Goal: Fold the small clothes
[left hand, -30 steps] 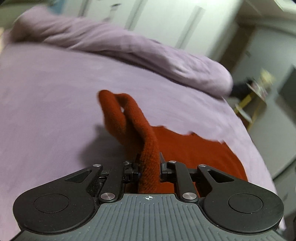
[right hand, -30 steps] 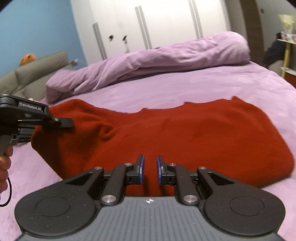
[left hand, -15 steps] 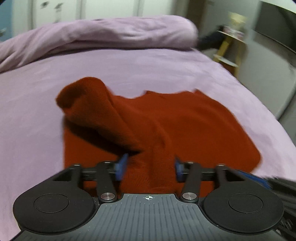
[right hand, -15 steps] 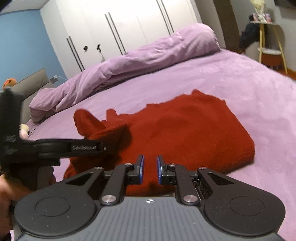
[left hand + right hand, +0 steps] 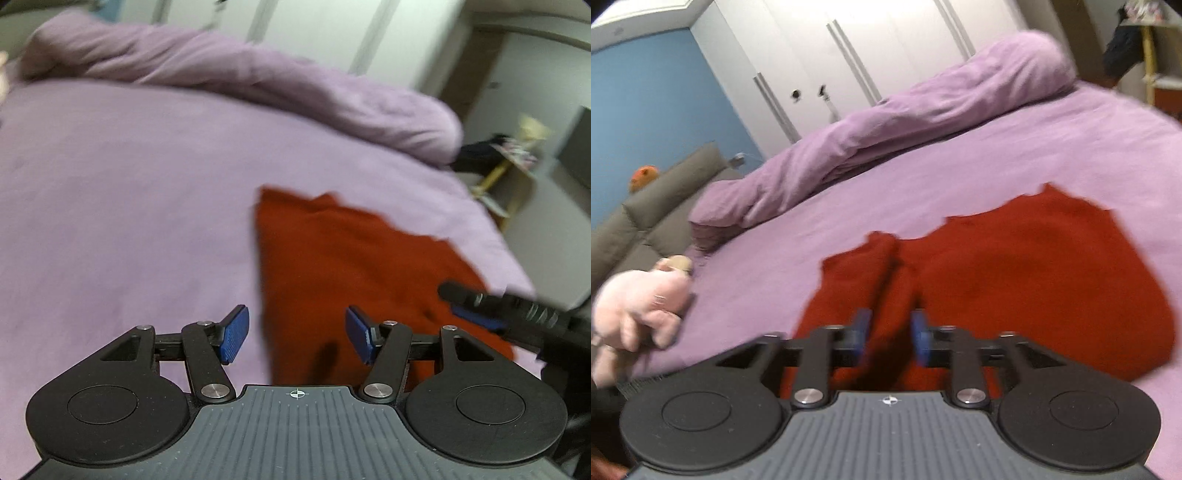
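Observation:
A rust-red knit sweater (image 5: 354, 266) lies on the purple bedspread (image 5: 122, 199), its left part folded over its body. It also shows in the right wrist view (image 5: 1034, 273). My left gripper (image 5: 295, 338) is open and empty, just above the sweater's near left edge. My right gripper (image 5: 889, 338) is partly open over the folded strip at the sweater's near edge, with nothing held. The right gripper's dark fingers (image 5: 480, 301) reach in over the sweater's right side in the left wrist view.
A rolled purple duvet (image 5: 905, 118) lies across the far side of the bed. A pink plush toy (image 5: 642, 299) lies at the left. A grey sofa (image 5: 646, 206) and white wardrobes (image 5: 849, 62) stand behind. A small yellow shelf (image 5: 509, 173) stands at the right.
My left gripper opened, let go of the sweater's sleeve and drew back. The sleeve now lies folded over the body. My right gripper opened partly and moved in over the sweater's near edge.

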Tool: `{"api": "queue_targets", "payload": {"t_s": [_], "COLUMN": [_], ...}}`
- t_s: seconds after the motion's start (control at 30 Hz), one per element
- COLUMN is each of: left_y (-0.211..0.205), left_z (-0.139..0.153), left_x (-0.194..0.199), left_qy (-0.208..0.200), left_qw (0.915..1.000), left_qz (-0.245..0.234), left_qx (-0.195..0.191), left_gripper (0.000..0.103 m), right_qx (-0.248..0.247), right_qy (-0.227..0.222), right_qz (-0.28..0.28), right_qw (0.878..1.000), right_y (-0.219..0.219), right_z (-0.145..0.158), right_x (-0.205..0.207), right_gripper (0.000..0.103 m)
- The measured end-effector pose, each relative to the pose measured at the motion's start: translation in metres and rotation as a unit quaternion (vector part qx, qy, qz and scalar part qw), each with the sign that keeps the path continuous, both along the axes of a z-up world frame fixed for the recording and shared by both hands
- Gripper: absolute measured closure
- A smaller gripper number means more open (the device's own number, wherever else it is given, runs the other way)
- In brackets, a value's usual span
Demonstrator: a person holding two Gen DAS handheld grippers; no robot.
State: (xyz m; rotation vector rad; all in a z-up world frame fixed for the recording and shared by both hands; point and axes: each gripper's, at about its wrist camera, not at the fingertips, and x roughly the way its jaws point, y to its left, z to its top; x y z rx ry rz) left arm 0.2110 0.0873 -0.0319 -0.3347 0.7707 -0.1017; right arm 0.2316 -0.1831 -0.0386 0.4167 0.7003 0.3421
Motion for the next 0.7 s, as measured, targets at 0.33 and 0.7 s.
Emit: {"api": "queue_targets", "payload": {"t_s": [0.33,0.7], "left_y": [-0.021,-0.037], "left_z": [-0.029,-0.043], "left_x": [0.008,0.004], "left_qy": [0.034,0.054], "left_qw": [0.9988,0.9971], "left_qz": [-0.028,-0.049], "left_qx": [-0.018,-0.020], "left_gripper": [0.040,0.038], "right_qx": [-0.007,-0.045], "right_qy": [0.087,0.038], "right_qz": [0.031,0.022], "right_qw": [0.996,0.998], "right_y": [0.040,0.020], "right_z": [-0.027,-0.030], "right_x": [0.072,0.056], "right_gripper": [0.072,0.094]}}
